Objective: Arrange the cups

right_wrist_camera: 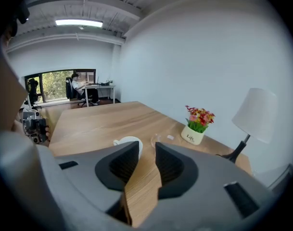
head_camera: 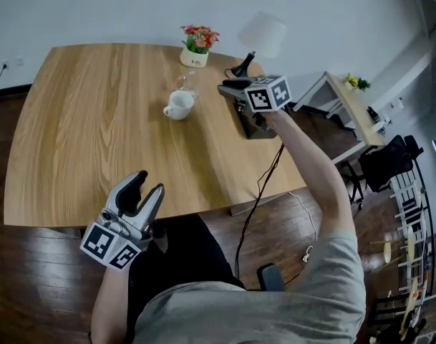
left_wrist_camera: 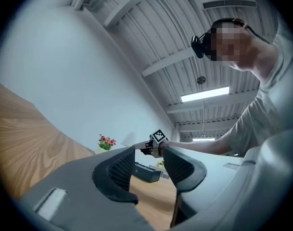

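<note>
**Both grippers empty, cups near the far edge**

The white cup [head_camera: 178, 106] stands on the desk [head_camera: 89, 135] towards its far edge. A clear glass [head_camera: 183, 83] is just behind it and a flower pot [head_camera: 196, 50] sits at the far edge itself. The right gripper [head_camera: 228, 87] is just right of the glass, jaws parted with nothing between them. The left gripper [head_camera: 149, 185] is at the near edge, spread wide and empty
</note>
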Demonstrator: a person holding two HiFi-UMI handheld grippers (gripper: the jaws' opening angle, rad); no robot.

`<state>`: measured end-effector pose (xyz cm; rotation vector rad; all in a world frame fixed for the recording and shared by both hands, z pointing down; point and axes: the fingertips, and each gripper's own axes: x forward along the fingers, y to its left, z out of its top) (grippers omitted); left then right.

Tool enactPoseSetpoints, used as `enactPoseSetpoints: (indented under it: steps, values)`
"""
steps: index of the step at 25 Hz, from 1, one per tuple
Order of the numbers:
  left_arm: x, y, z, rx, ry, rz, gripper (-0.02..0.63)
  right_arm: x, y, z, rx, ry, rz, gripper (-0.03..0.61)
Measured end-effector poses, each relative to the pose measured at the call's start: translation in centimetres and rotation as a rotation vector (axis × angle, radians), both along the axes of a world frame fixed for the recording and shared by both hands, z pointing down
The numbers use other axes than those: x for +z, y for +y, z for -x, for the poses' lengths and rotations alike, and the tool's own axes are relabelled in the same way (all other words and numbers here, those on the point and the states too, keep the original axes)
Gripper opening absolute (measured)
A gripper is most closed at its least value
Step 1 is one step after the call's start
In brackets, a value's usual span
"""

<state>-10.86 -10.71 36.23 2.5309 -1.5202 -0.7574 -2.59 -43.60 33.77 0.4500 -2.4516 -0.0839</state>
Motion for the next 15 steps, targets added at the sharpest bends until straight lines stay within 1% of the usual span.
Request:
enactPoseSetpoints:
  steps: [3, 6, 7, 8, 9, 10, 11, 12, 14, 15]
  values:
    - [-0.2, -4.2, -1.1, 0.089, -0.007, 0.001, 0.172, 1.2, -2.3, -0.1, 0.046, -0.010, 0.030, 0.127]
    - [0.6, -7.3, -2.8, 0.176, -0.009, 0.002, 0.172, 1.5, -3.2, 0.4, 0.050, -0.032, 0.047, 0.130]
    - [1.1, -8.0, -3.4, 0.198, -0.006, 0.001, 0.172, 1.6, -3.4, 0.6, 0.049, -0.030, 0.049, 0.152]
    - [1.4, -8.4, -4.1, 0.218, -0.004, 0.001, 0.172, 1.9, -3.6, 0.7, 0.048, -0.022, 0.050, 0.175]
    - [1.6, -8.6, -4.7, 0.236, -0.002, -0.002, 0.171, 2.1, -3.7, 0.6, 0.045, -0.010, 0.048, 0.175]
    - [1.5, -8.6, -5.2, 0.252, -0.001, -0.008, 0.158, 2.2, -3.9, 0.5, 0.043, 0.002, 0.045, 0.175]
    - [1.4, -8.7, -5.5, 0.267, -0.003, -0.014, 0.124, 2.3, -4.2, 0.4, 0.042, 0.011, 0.043, 0.175]
    - [1.3, -8.7, -5.8, 0.280, -0.007, -0.011, 0.120, 2.4, -4.6, 0.4, 0.044, 0.017, 0.043, 0.175]
    - [1.7, -8.9, -6.4, 0.312, -0.016, 0.020, 0.120, 2.8, -5.5, 0.5, 0.060, 0.025, 0.052, 0.175]
    - [2.1, -9.2, -6.8, 0.330, -0.020, 0.047, 0.109, 3.2, -6.1, 0.6, 0.073, 0.030, 0.060, 0.175]
